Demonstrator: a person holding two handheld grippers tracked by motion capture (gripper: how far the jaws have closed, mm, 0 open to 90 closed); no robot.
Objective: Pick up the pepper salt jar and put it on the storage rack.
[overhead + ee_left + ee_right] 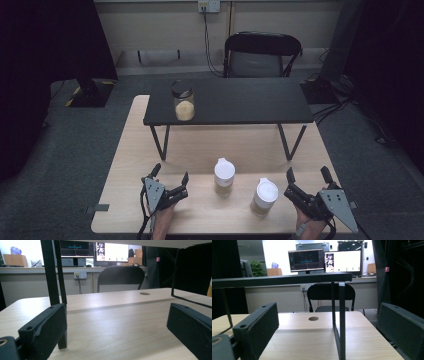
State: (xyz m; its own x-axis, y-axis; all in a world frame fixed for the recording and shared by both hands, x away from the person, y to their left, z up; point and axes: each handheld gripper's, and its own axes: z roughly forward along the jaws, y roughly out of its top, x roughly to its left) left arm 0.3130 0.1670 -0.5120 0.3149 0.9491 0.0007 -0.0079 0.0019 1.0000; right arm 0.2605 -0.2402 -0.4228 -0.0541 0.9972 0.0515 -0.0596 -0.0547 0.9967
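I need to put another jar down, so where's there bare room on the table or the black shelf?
The black shelf is bare right of the lidded glass jar. The wooden table is bare beneath it. The front is crowded: two white-lidded jars between the left gripper and right gripper.

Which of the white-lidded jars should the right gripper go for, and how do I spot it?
Start at the wooden table and look at its near edge, in front of the black shelf. Two white-lidded jars stand there. Take the right jar, next to the open right gripper and nearer the person than the left jar.
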